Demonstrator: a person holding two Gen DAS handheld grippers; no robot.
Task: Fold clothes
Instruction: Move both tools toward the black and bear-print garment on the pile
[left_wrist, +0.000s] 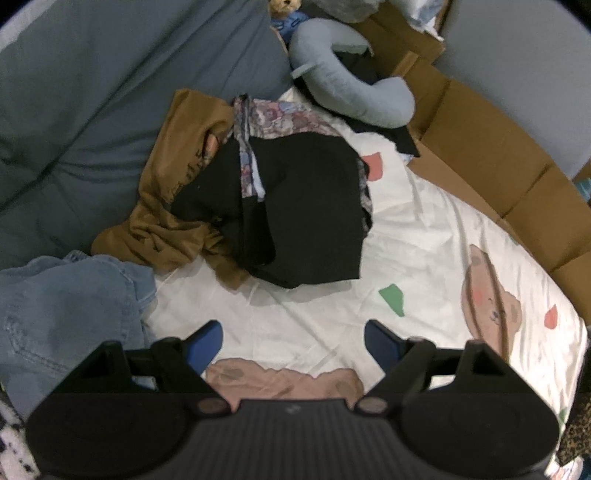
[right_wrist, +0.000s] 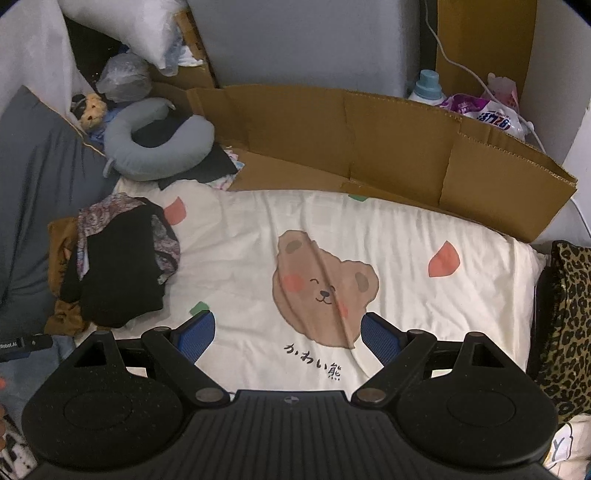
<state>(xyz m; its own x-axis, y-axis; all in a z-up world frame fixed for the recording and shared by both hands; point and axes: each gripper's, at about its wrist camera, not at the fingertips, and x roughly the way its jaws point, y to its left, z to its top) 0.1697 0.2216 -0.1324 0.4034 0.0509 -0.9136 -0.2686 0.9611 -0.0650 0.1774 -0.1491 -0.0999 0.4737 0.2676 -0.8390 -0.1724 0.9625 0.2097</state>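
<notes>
Left hand-held gripper (left_wrist: 293, 338): jaws wide, nothing btwn them, hanging over bare bedsheet (left_wrist: 424, 229). Right hand-held gripper (right_wrist: 288, 332): also wide and empty, over the bear print (right_wrist: 321, 288) on the sheet, further right on the bed.

Clothes: a heap (left_wrist: 280, 206) sits far of the left gripper, towards the left side of the bed. Black piece on top, brown garment (left_wrist: 173, 184) under and left of it, patterned cloth (left_wrist: 273, 118) poking out the far side. Jeans (left_wrist: 66, 306) lie near-left, just beside the left gripper, apart from the heap. Nothing folded yet as far as I can tell; looks like the reach-in stage.

Risks, my read:
- Heap is layered and tangled, so a pinch at the black piece could drag the patterned strap or brown garment along w/ it.
- Black on black hides edges, so easy to grab mid-fabric instead of a hem or corner, giving a lopsided spread.
- Sheet is loose and wrinkled; a low pinch could catch sheet too.
- Jeans are close to the left fingers and could snag when it swings over.

Around: grey duvet (left_wrist: 92, 110) along the left, touching the heap. Neck pillow (left_wrist: 351, 92) at the far end w/ a small plush (left_wrist: 284, 7) behind it. Cardboard (right_wrist: 369, 140) walls the far/right side, detergent bottle (right_wrist: 426, 86) behind it. Leopard fabric (right_wrist: 569, 314) at right edge. Open sheet to the right of the heap is the obvious folding space; cardboard limits spread on the far side.
</notes>
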